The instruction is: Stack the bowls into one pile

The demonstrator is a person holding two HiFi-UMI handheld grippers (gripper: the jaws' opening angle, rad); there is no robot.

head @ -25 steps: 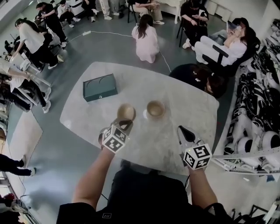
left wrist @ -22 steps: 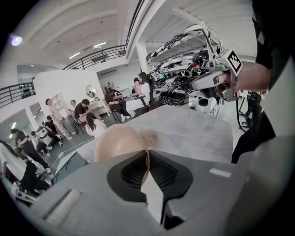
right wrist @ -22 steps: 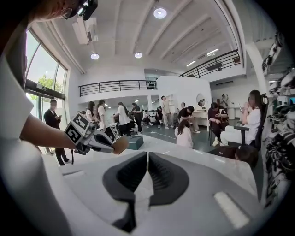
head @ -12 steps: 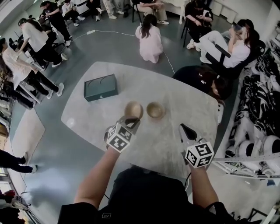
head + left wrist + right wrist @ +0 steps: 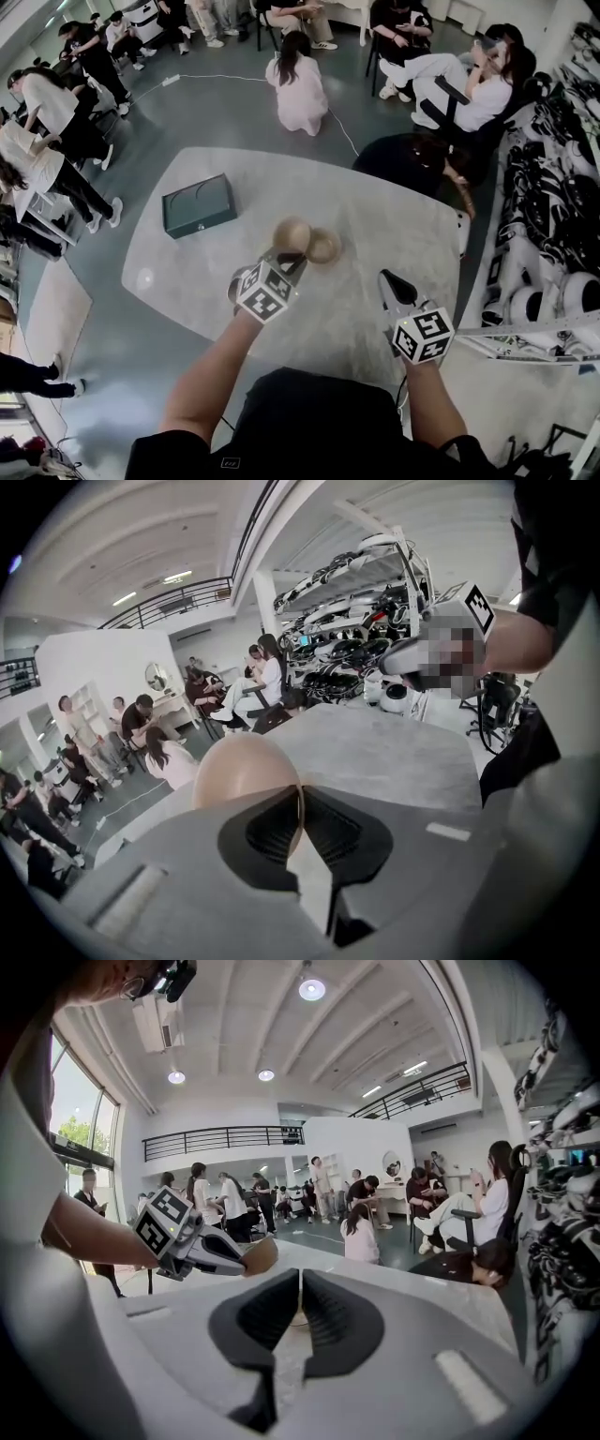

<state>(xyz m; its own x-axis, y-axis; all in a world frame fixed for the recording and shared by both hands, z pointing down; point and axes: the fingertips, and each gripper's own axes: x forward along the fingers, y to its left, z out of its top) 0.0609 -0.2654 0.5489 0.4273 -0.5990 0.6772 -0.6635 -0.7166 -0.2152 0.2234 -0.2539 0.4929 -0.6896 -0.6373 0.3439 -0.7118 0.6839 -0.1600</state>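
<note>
Left gripper (image 5: 285,260) clamped on rim of bowl (image 5: 292,232), tilted, just ahead of jaws. Second bowl (image 5: 326,247) just beside it, right, on table (image 5: 398,220). Level bowl, centre over second bowl, lower gently. Right gripper (image 5: 390,281) closed, empty.

box (image 5: 199,205): left on table (image 5: 394,225) | clamped bowl (image 5: 292,234): in left claw (image 5: 289,262), beside resting bowl (image 5: 326,247) | right claw (image 5: 388,281): apart, right

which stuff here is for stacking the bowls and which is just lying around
For the job:
- tan bowl held in the left gripper
- second bowl on the table

Just lying about:
- green box
</note>
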